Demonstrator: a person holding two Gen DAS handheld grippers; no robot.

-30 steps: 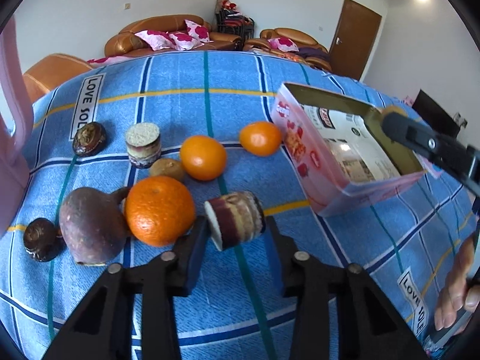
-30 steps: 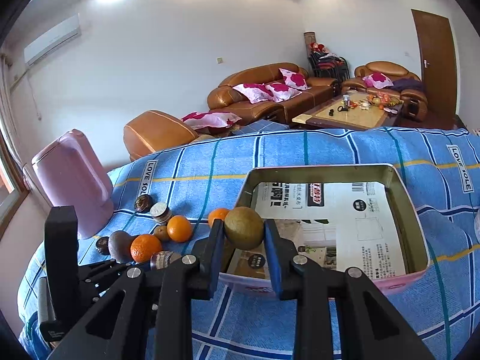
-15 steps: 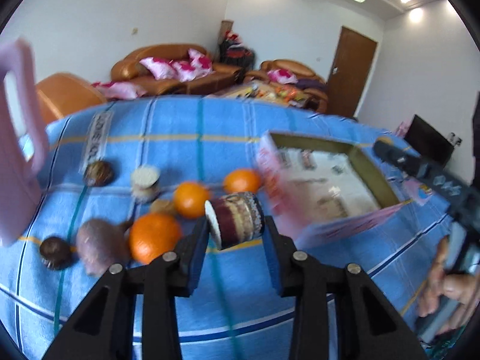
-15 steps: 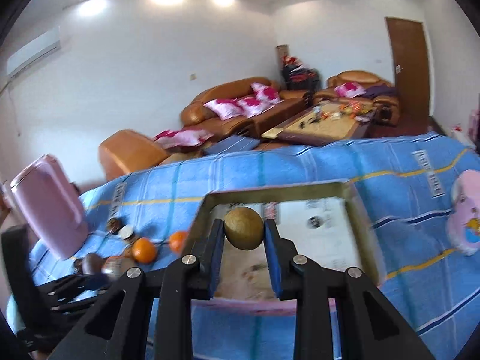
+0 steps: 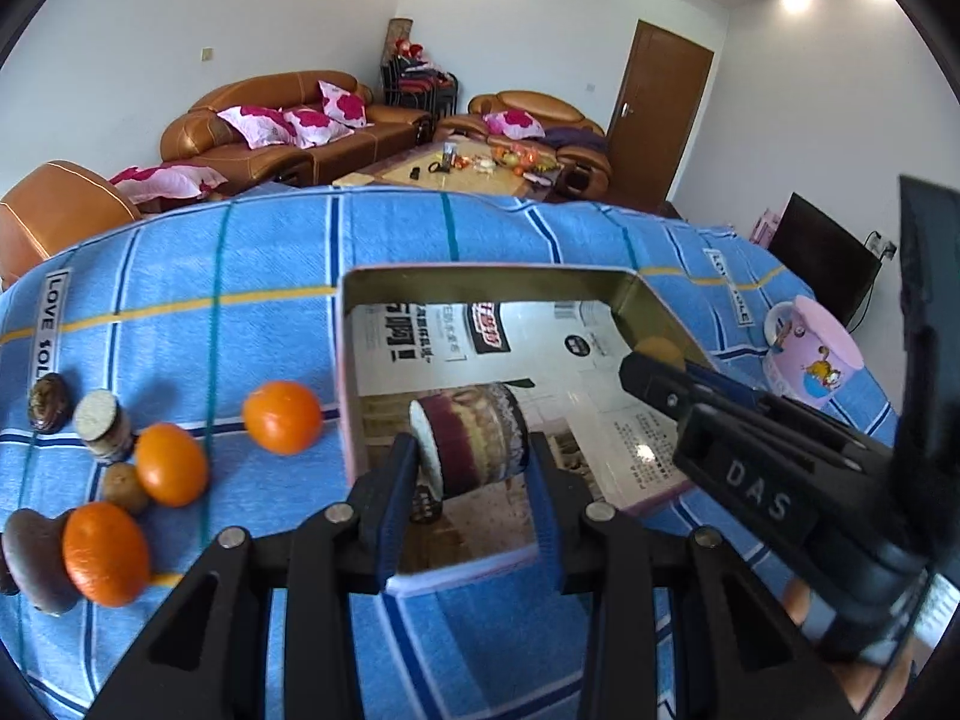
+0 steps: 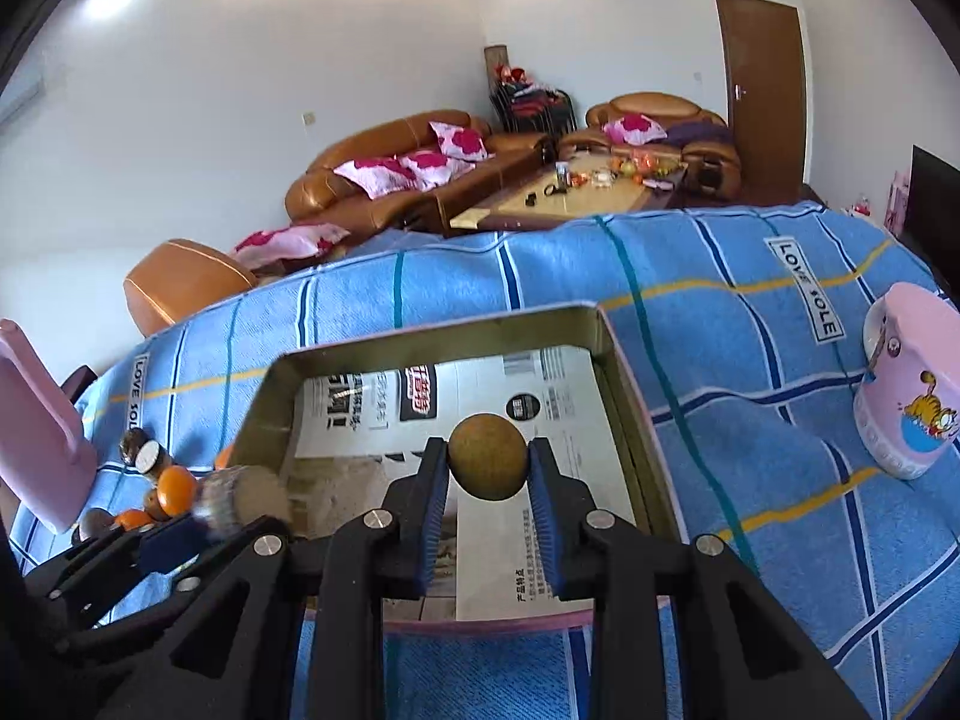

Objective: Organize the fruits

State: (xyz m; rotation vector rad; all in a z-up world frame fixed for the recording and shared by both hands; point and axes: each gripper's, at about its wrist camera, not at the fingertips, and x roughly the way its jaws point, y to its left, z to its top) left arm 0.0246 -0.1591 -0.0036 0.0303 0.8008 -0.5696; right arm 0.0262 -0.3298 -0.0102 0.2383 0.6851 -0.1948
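My left gripper (image 5: 471, 450) is shut on a striped brown-and-white cut fruit piece (image 5: 471, 447) and holds it above the open pink box (image 5: 346, 360), which is lined with printed paper. My right gripper (image 6: 487, 465) is shut on a round brown-green fruit (image 6: 487, 465), also above the box (image 6: 624, 378). The right gripper also shows in the left wrist view (image 5: 648, 369). Three oranges (image 5: 282, 417) and several brown fruits (image 5: 123, 486) lie on the blue cloth left of the box.
A pink cartoon cup (image 6: 909, 402) stands right of the box. A pink jug (image 6: 36, 438) stands at the far left. The blue striped cloth (image 5: 240, 252) covers the table. Sofas and a coffee table are behind.
Both grippers have moved over the box with their fruits still held. The left one lifted its cut piece from the cloth by the oranges and carried it rightward over the box.
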